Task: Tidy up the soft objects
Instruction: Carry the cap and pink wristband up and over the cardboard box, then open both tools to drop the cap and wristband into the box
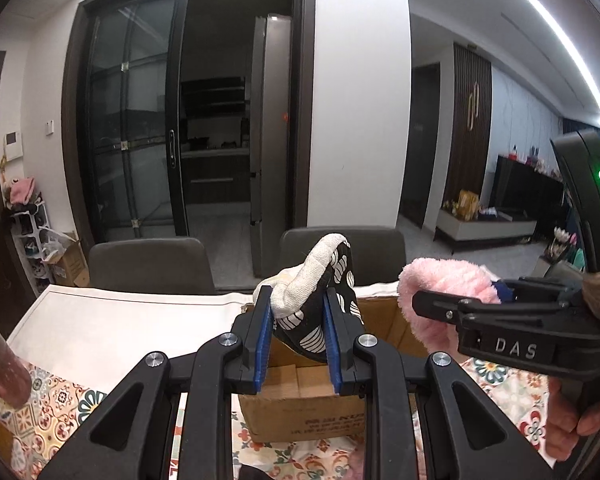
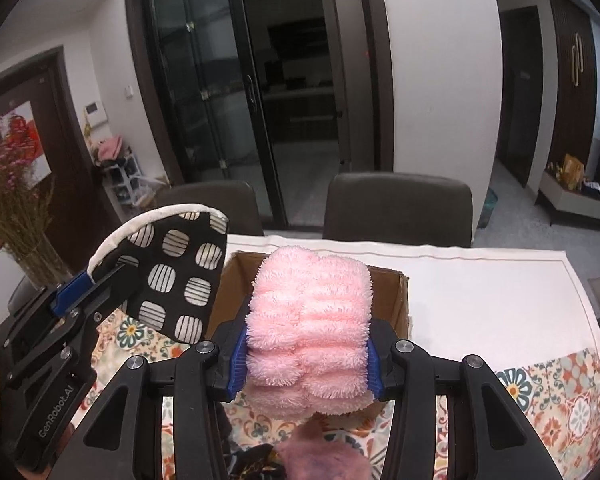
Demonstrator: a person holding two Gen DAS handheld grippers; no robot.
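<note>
Left wrist view is showing the left gripper (image 1: pixel 297 336) squeezing a black oven mitt (image 1: pixel 320 300) between its two blue pads. The mitt has white striped spots and a cream edge. It is sticking up out of the jaws, above a brown cardboard box (image 1: pixel 300 412). The box is sitting on a table (image 1: pixel 120 320) with a white cloth and a flowery cloth with orange and green shapes. Some print is showing on the front of the box, but it is too blurry to read.

On the right side of this view, the right gripper (image 1: pixel 420 300) is reaching in from the side. White letters on its black body are spelling "DAS". A person's hand (image 1: pixel 572 412) is wrapping around its handle. A small green light is glowing on the black part above it. A fluffy pink cloth (image 1: pixel 440 284) is poking out past its fingers.

Right wrist view is showing the right gripper (image 2: pixel 306 364) clamped on the fluffy pink cloth (image 2: pixel 310 320), with a blue pad pressing into each side. The cloth is a thick, bumpy bundle, held up in front of the open cardboard box (image 2: pixel 398 300). To the left, the left gripper (image 2: pixel 88 286) is holding the spotted mitt (image 2: pixel 172 280) up in the air beside the box. White writing on that gripper's side is reading "GenRobot.AI".

Two dark chairs (image 2: pixel 396 208) are standing behind the table. Pink dried flowers (image 2: pixel 8 184) are standing at the far left.
</note>
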